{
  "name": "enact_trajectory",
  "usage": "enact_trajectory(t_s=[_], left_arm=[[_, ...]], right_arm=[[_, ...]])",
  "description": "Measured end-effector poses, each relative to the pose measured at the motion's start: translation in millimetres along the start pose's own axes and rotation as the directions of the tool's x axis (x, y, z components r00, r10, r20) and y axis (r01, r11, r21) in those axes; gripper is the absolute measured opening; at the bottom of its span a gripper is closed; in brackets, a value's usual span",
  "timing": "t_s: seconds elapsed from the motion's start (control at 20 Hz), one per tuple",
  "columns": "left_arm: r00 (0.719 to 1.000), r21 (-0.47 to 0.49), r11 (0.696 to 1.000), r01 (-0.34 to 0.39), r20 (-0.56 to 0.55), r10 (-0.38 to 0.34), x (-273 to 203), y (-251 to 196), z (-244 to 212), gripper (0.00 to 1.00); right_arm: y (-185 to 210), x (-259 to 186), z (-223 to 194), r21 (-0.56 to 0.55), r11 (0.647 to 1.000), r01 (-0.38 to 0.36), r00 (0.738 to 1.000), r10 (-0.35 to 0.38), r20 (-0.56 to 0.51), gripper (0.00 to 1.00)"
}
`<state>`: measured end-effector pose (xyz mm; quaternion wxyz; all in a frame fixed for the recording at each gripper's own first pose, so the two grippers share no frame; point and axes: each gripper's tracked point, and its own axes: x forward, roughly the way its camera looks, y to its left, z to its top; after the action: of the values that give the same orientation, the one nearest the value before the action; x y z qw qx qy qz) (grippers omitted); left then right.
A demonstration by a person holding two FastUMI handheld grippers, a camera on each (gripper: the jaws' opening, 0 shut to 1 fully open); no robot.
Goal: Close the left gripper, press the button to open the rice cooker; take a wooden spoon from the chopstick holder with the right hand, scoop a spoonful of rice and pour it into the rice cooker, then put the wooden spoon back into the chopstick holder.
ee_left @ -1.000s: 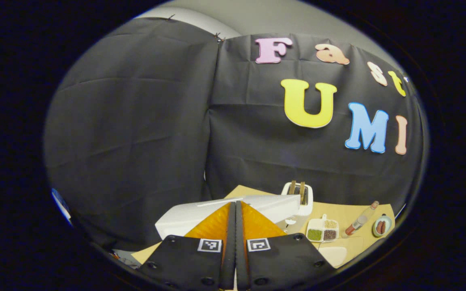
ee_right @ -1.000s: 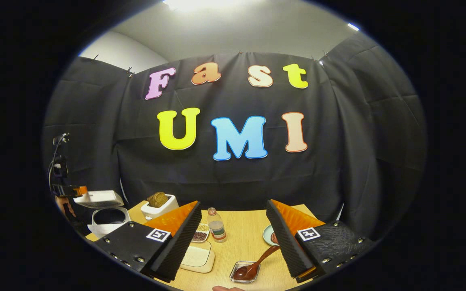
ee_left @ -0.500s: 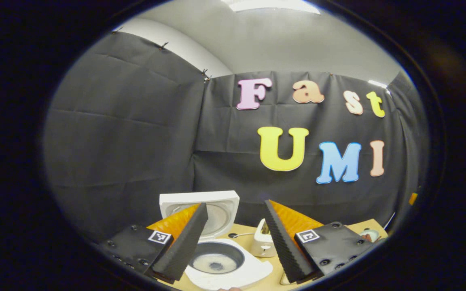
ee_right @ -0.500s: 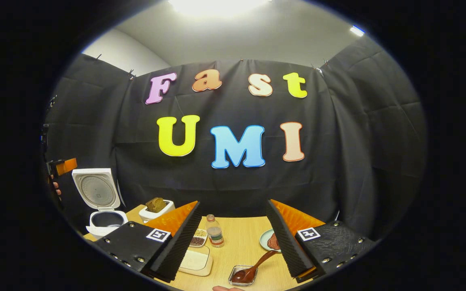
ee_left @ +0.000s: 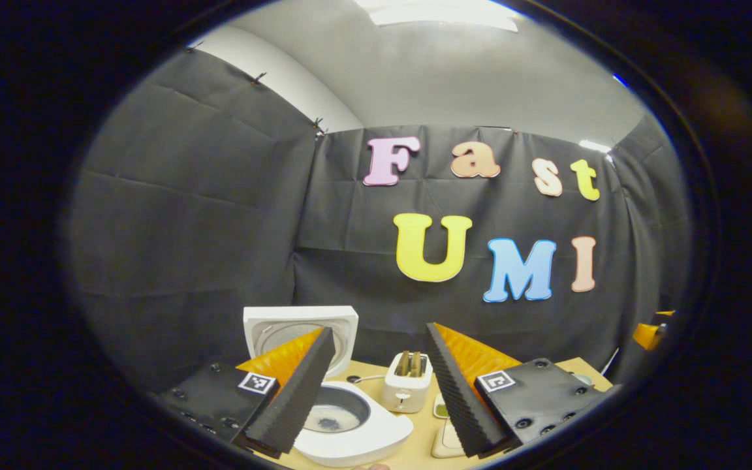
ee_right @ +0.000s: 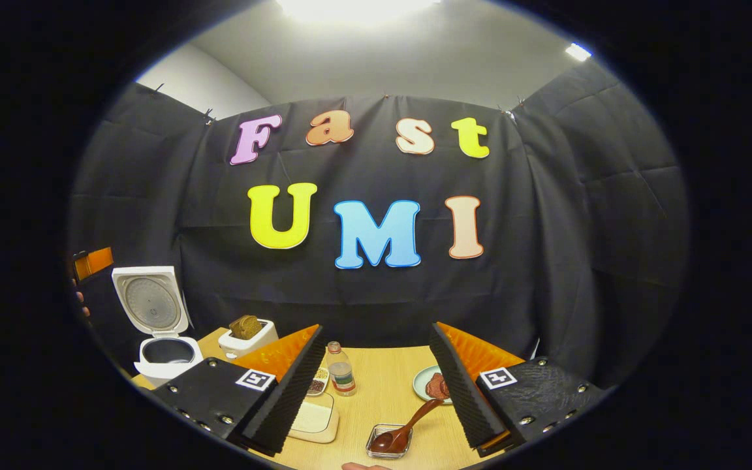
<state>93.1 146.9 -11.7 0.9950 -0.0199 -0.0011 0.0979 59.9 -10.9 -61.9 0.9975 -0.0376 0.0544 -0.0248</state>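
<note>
Wooden spoon (ee_right: pixel 408 427) lies between our spread right gripper (ee_right: pixel 376 385) fingers — handle angling up-right, near the table's (ee_right: pixel 382 372) front edge.

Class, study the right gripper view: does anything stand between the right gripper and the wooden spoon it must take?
Nothing visible does. The right gripper is open, and the wooden spoon lies in a small clear dish on the table, just ahead between the fingers. The bottle and the plate sit farther back.
</note>
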Motion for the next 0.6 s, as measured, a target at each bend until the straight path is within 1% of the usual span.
enact_trajectory(t_s=[0.1, 0.2, 0.25, 0.35, 0.5, 0.6], left_arm=[[1.000, -0.008, 1.000, -0.020, -0.009, 0.020, -1, -5, -4, 0.96], [1.000, -0.039, 0.999, -0.019, -0.019, 0.018, -3, -18, -7, 0.96], [1.000, -0.047, 0.999, -0.015, -0.007, 0.014, -4, -24, -6, 0.96], [1.000, -0.033, 0.999, -0.019, 0.011, 0.019, -8, -34, -6, 0.96], [0.998, -0.031, 0.999, -0.031, -0.050, 0.029, -10, -48, -28, 0.96], [0.999, -0.027, 0.999, -0.019, -0.047, 0.018, -11, -62, -33, 0.96]], right_arm=[[-7, 5, 0, -0.003, 1.000, -0.004, 1.000, 0.004, 0.012, 0.98], [-15, 10, -10, 0.013, 1.000, -0.011, 1.000, 0.011, -0.010, 0.98], [-21, 13, -14, 0.020, 1.000, -0.008, 1.000, 0.009, -0.019, 0.98], [-40, 20, -26, 0.036, 0.999, 0.011, 0.999, -0.009, -0.049, 0.98], [-61, 27, -49, 0.077, 0.996, 0.039, 0.995, -0.032, -0.094, 0.98], [-72, 32, -68, 0.081, 0.995, 0.051, 0.991, -0.040, -0.127, 0.98]])
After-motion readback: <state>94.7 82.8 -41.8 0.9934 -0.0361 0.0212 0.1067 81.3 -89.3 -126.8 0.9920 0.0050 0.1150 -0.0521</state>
